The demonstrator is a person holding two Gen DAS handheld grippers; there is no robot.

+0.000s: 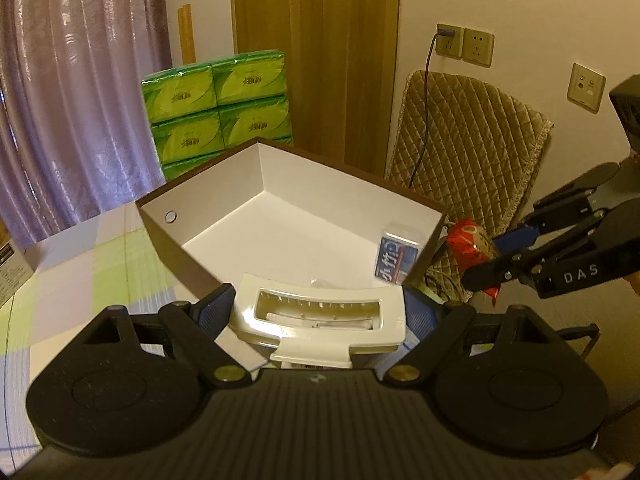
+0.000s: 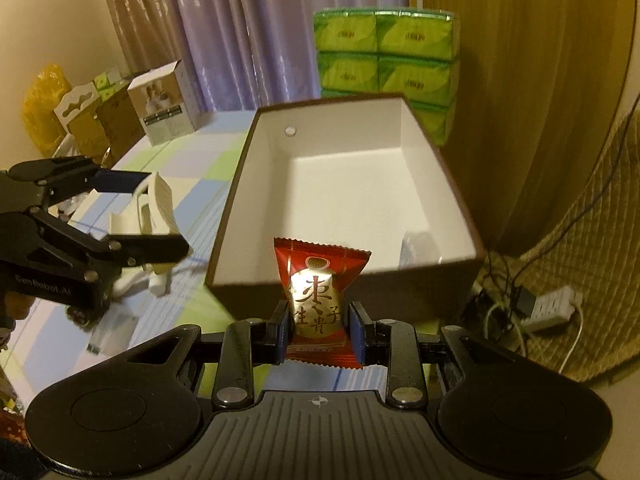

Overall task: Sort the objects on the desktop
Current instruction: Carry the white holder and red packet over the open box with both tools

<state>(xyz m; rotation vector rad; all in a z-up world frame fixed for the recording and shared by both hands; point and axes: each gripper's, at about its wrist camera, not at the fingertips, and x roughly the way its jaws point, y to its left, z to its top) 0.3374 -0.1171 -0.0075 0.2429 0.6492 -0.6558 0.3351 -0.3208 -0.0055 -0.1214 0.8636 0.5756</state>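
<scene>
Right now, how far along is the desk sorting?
Done: one small blue packet already lies in the brown box. In hand: the left gripper holds a white plastic case; the right gripper holds a red candy packet, both near the box. Left: dropping both in.

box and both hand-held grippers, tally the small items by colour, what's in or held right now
White: 1, the white plastic case held in the left hand-held gripper
Red: 1, the red snack packet held in the right hand-held gripper
Blue: 1, the blue-labelled pack lying inside the box
Total: 3
</scene>
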